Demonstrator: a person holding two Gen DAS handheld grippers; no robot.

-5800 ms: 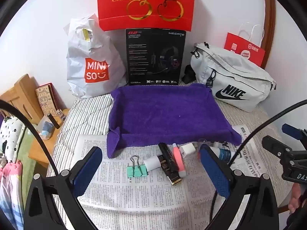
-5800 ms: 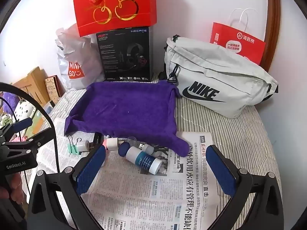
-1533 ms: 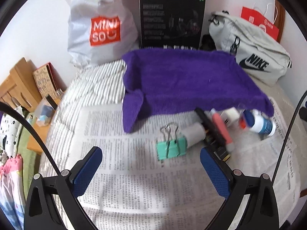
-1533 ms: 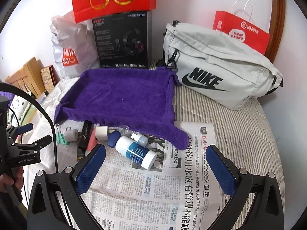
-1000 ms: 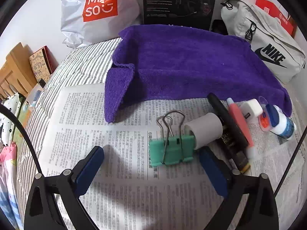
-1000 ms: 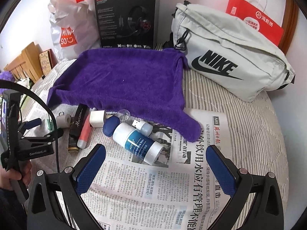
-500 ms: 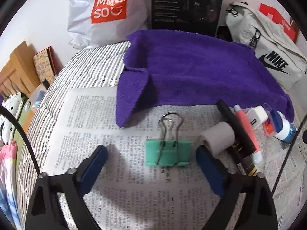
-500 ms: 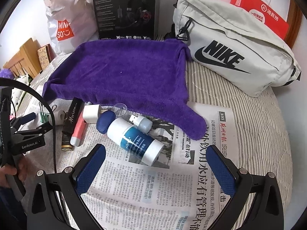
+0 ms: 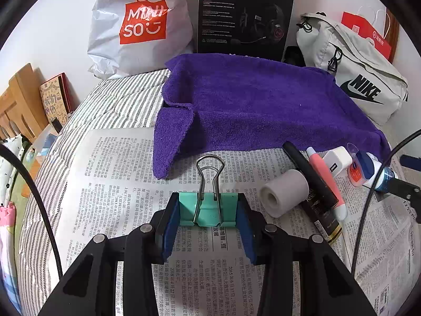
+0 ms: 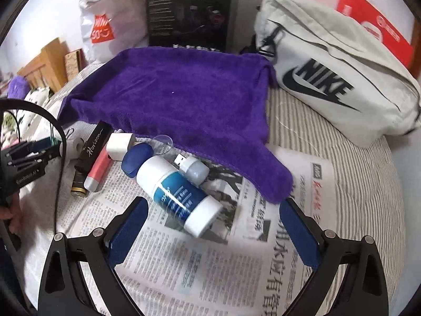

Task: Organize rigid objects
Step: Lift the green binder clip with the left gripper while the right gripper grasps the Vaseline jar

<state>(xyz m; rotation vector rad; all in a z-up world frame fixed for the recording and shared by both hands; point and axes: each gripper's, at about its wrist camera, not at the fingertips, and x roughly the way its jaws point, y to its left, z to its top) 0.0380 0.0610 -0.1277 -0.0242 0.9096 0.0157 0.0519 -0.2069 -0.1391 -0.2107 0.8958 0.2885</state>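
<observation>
A bedroom at home: striped bedding [image 9: 118, 100], wooden headboard [image 9: 18, 105], shopping bags [image 9: 139, 26], Nike bag [image 10: 336, 79].

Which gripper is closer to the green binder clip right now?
Left. The left gripper is shut on the binder clip, its pads touching both sides. The right gripper is open, off to the right around the white bottle.

left gripper [image 9: 208, 210] fingers clamped, right gripper [image 10: 214, 226] fingers spread
</observation>
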